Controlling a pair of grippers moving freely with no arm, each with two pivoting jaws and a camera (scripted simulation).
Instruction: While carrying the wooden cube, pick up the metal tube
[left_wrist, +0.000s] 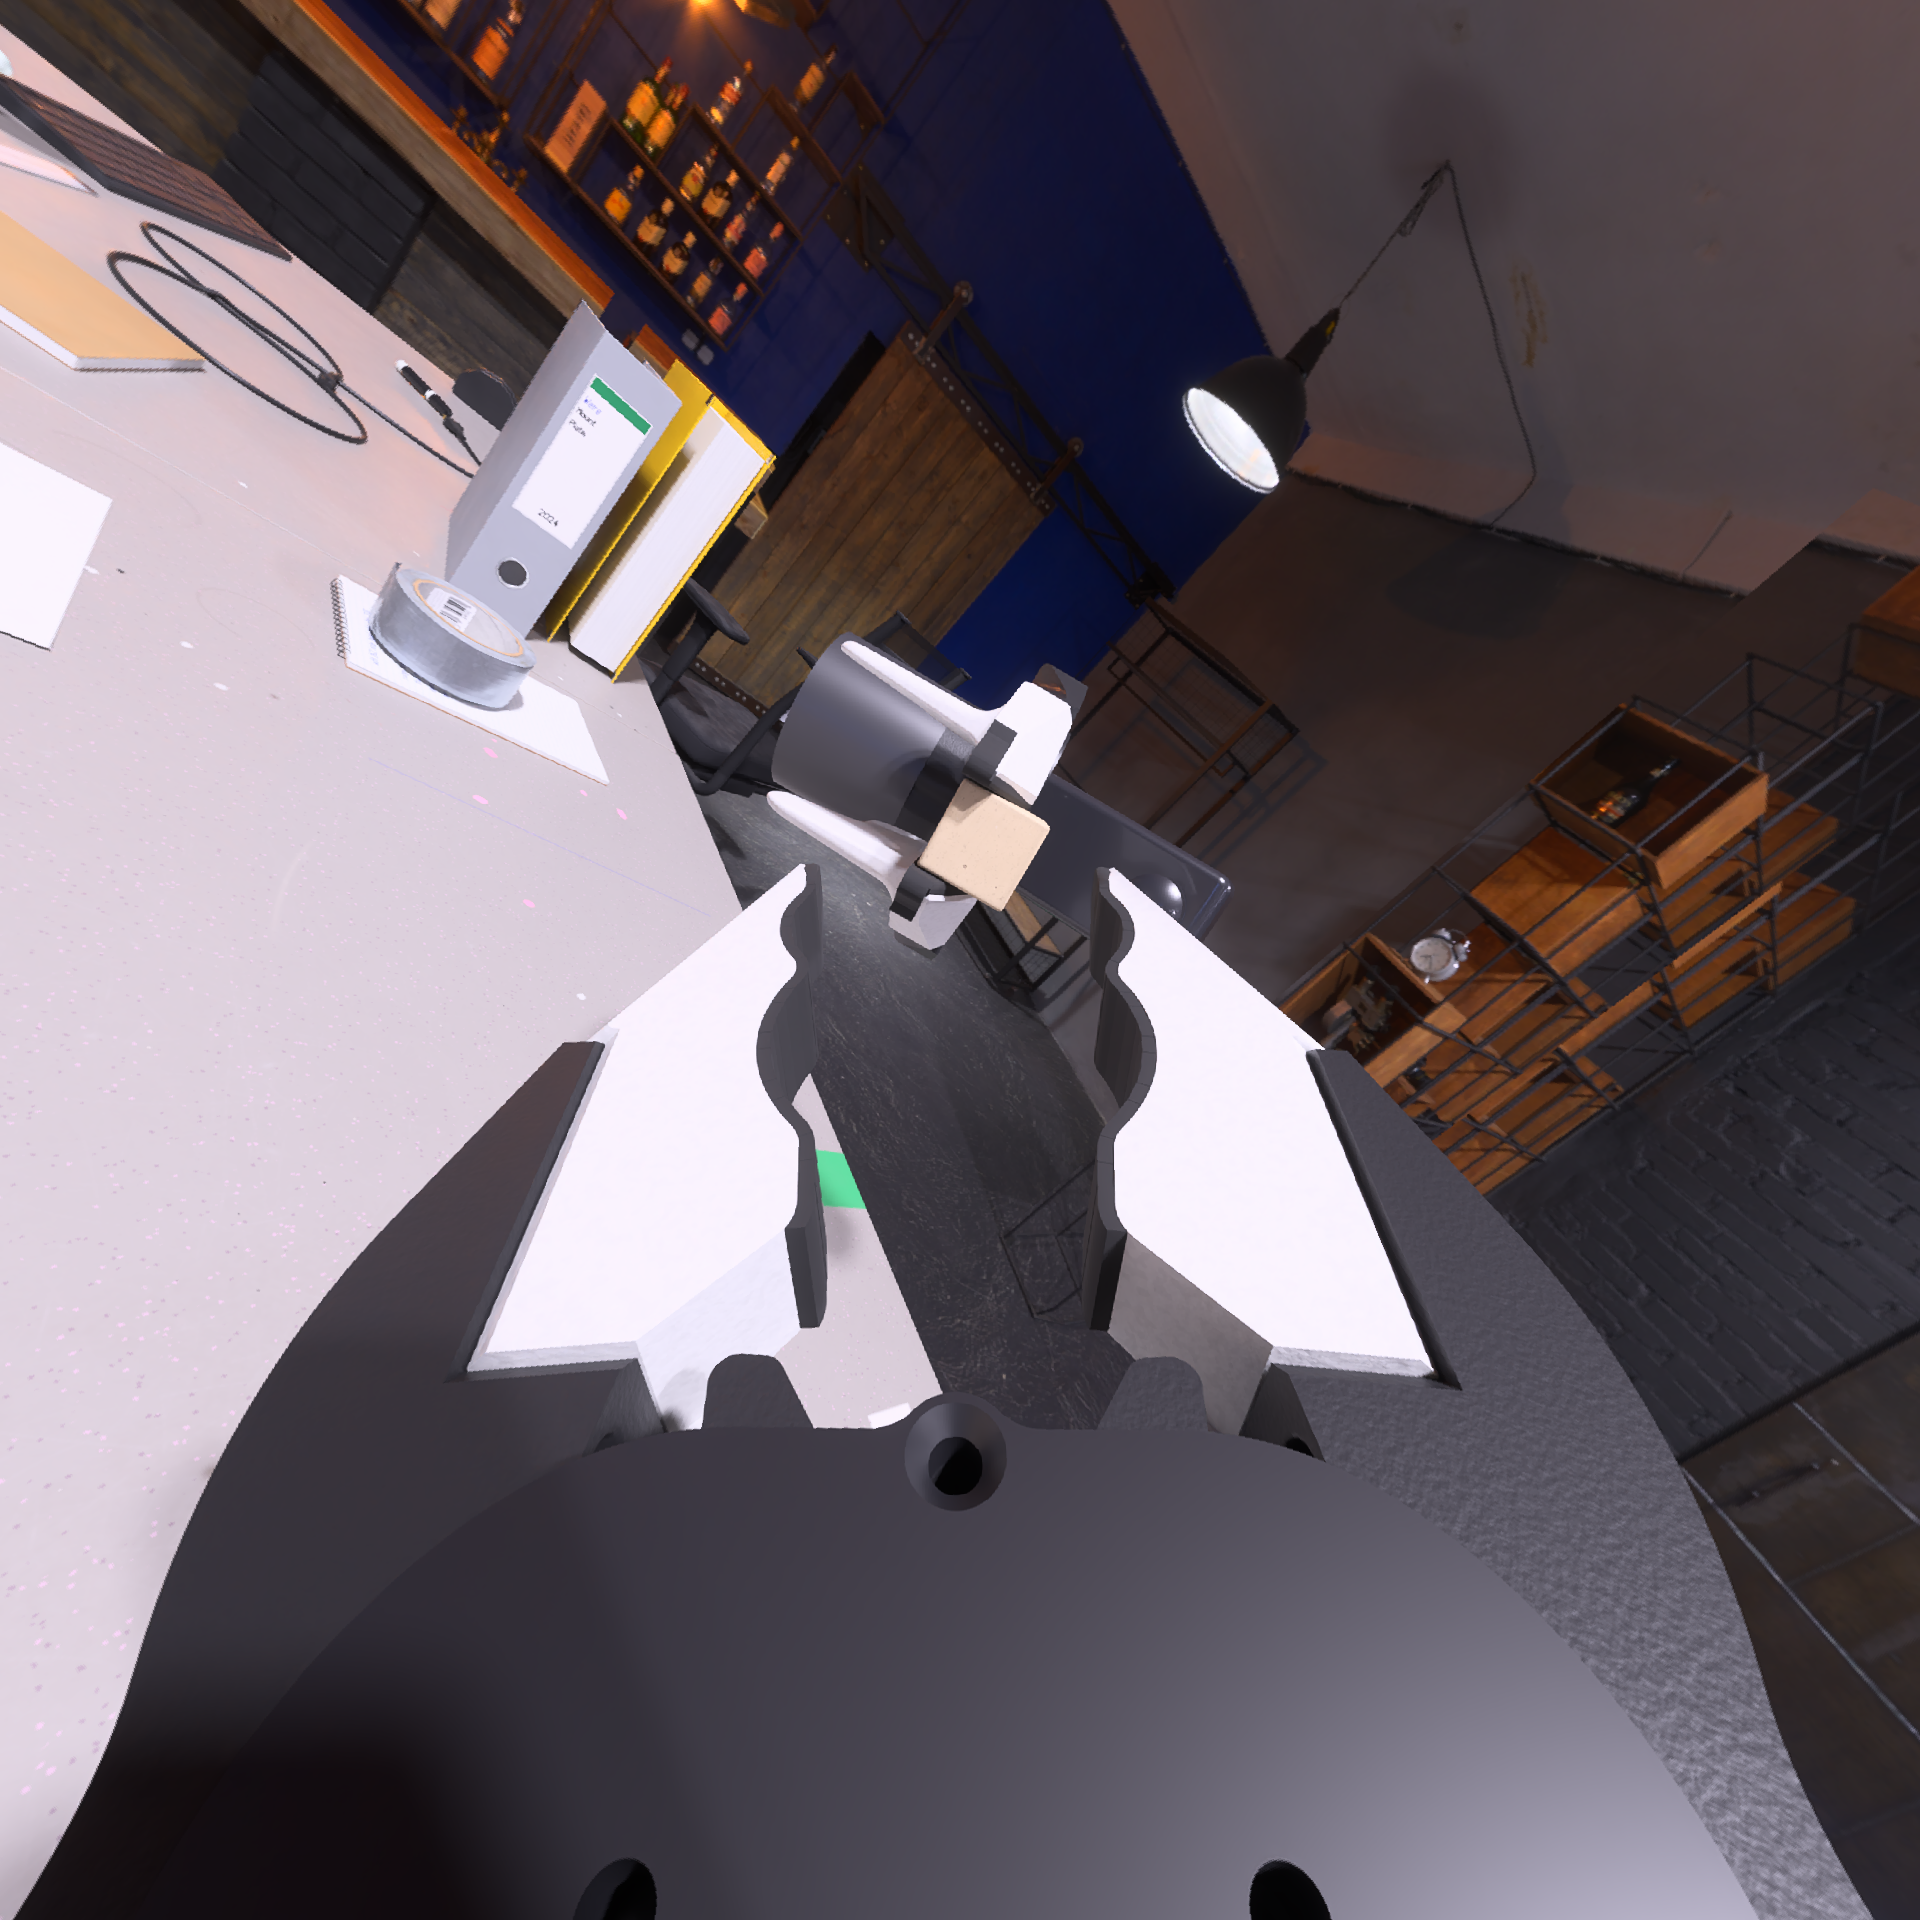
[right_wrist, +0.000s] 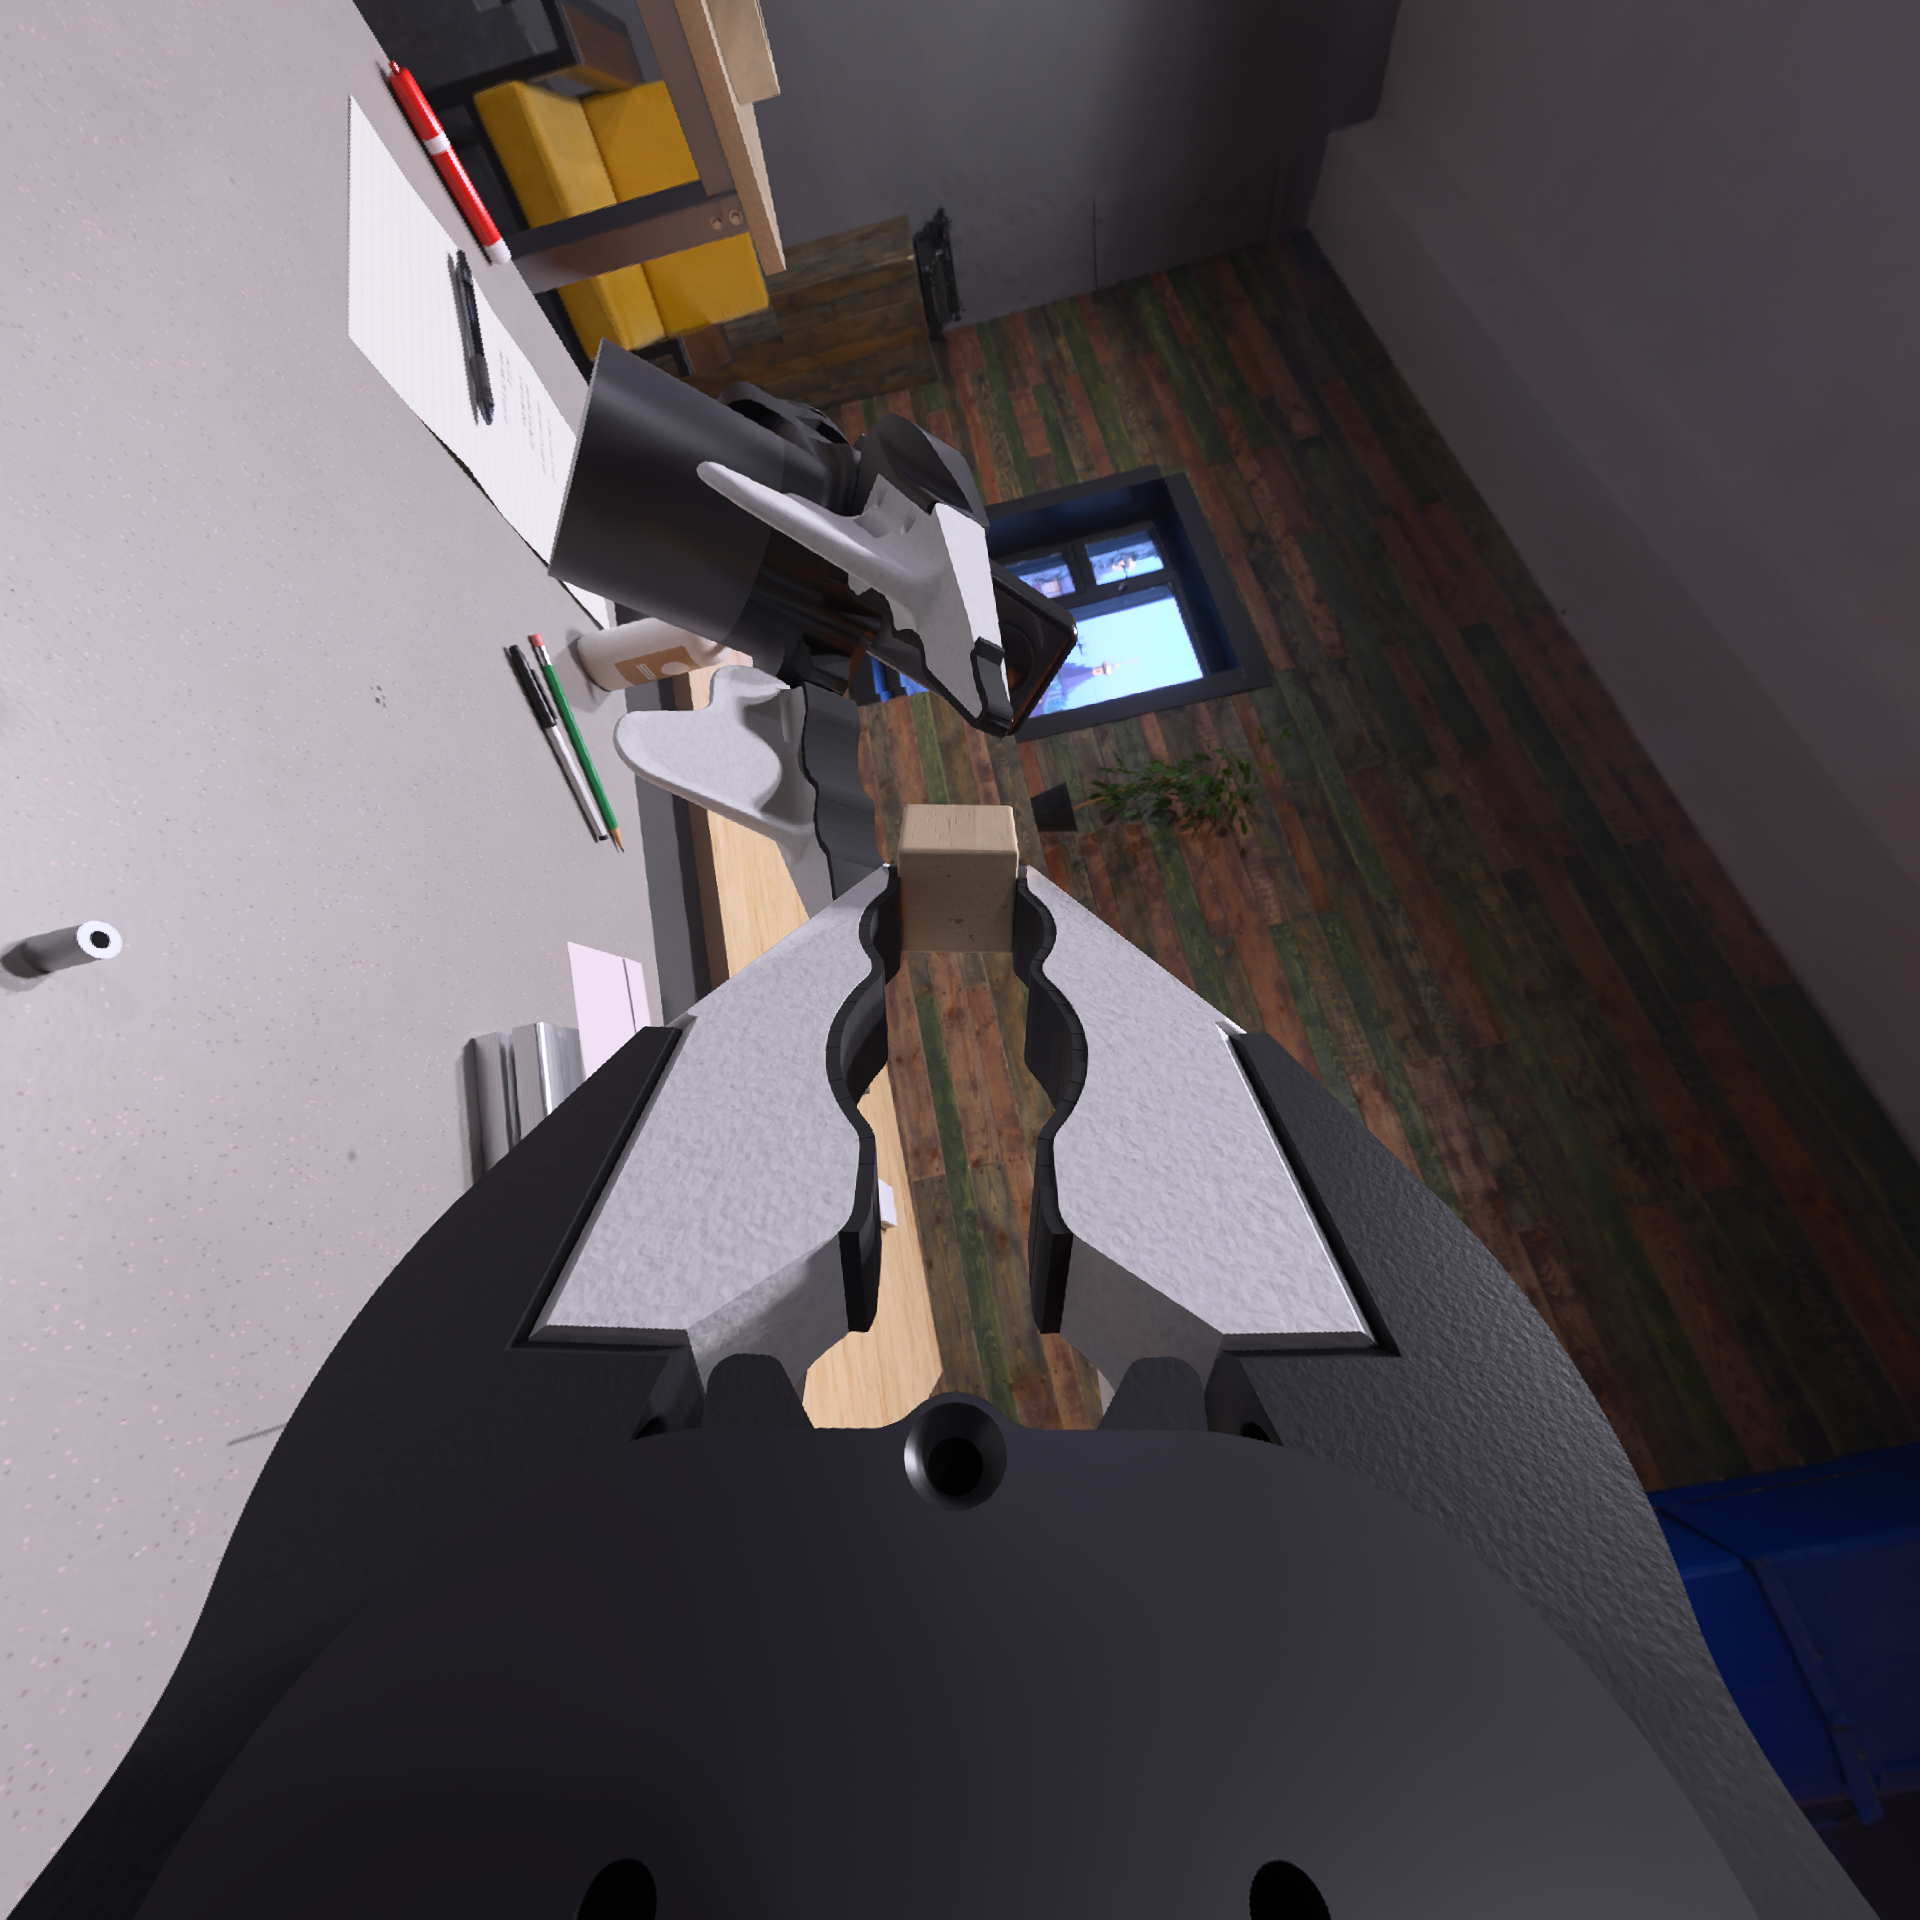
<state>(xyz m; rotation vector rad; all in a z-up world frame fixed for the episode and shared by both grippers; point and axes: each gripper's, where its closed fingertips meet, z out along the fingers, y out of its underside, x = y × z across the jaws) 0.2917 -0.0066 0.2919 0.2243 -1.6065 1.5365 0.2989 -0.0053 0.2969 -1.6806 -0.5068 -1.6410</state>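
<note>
The right gripper (right_wrist: 956, 883) was clamped at its fingertips on the wooden cube (right_wrist: 957, 878), held out past the table edge over the plank floor; the left gripper (left_wrist: 956, 894) stood with its fingers spread wide and nothing between them, likewise beyond the edge. The metal tube (right_wrist: 64, 948) lay on its side on the grey table (right_wrist: 208, 623), well apart from both grippers, its open end facing the right wrist camera; bare tabletop surrounded it. Nearer the edge lay pens and a pencil (right_wrist: 566, 743), a small white bottle (right_wrist: 634, 660) just beside them, a lined sheet (right_wrist: 436, 322) with a dark pen on it, and a red marker (right_wrist: 447, 166) beyond; shiny metal cylinders (right_wrist: 520, 1081) and a white card (right_wrist: 608, 992) sat close to the right gripper's body. In the left wrist view a roll of grey tape (left_wrist: 447, 634) rested on a notepad, a grey binder (left_wrist: 566, 468) and a yellow one standing upright behind it, a looped black cable (left_wrist: 239, 332) farther off.
</note>
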